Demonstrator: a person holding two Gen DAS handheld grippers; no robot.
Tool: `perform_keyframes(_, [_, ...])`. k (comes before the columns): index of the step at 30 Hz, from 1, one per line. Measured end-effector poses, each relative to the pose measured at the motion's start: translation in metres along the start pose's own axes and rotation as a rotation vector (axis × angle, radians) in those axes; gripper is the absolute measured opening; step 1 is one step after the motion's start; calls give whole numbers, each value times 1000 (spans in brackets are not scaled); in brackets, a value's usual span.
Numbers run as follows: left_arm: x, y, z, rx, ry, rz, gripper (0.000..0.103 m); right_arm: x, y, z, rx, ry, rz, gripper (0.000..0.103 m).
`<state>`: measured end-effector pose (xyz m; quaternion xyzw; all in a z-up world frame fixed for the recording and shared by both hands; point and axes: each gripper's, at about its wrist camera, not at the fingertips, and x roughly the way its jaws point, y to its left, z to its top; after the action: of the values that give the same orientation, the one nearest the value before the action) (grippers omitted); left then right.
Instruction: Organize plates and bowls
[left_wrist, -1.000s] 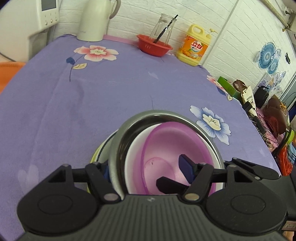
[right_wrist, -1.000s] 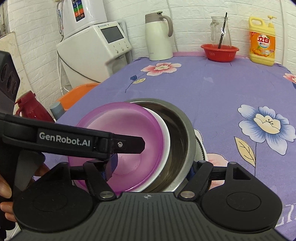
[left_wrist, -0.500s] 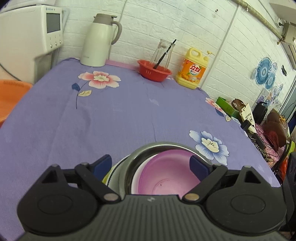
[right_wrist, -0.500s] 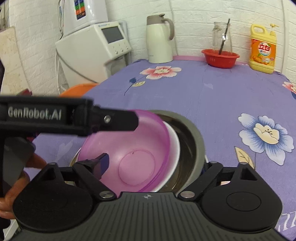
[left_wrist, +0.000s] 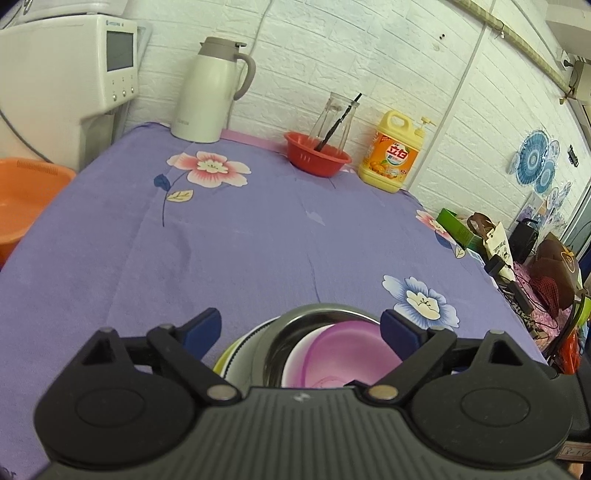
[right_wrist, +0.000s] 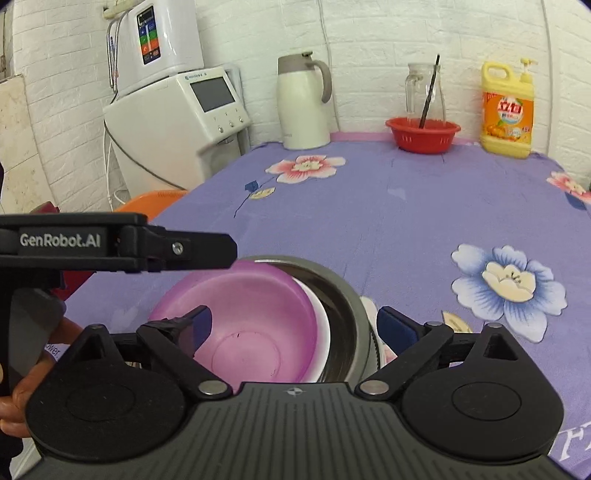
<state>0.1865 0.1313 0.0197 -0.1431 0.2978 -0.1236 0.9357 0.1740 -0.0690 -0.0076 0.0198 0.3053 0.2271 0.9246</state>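
Item: nested stack at the near edge of the tabletop (right_wrist: 424, 229): pink bowl (right_wrist: 255, 321) tilted in white bowl (right_wrist: 322, 325), inside steel bowl (right_wrist: 351, 314), on a plate (left_wrist: 231, 360).
Left gripper (left_wrist: 301, 325): jaws opening, nothing between them.
Right gripper (right_wrist: 293, 326): jaws apart, straddling the stack, not gripping.
Risk: the tilted pink bowl may slide or rock if a jaw clips its rim

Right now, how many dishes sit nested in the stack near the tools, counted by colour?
Purple bowl: 1
White bowl: 1
Steel bowl: 1
Plate under them, pale rim showing: 1
Total: 4 visible; anything hidden beneath cannot be told.
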Motion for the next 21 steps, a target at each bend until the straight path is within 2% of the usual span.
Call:
perform_keyframes(8, [-3,-1,1,-6,-9,11,95,-3,1,-1,10,0,16,103])
perform_keyframes(12, [-11,-6,-1,-13,-32,12,97,-17,-7,-1,23,-38,-17,103])
perform_keyframes(13, [-15,-9,-2,-13,-44,22,102,-20,-9,-1,28,-46,-32,103])
perform_keyframes(15, [-22,-16,-3,-7,-75,49,102,-26,-16,-1,39,-59,-70,103])
perform_keyframes(21, [-42,-36,-1,-10,-151,63,102,-47,-33,-1,90,-112,-130,103])
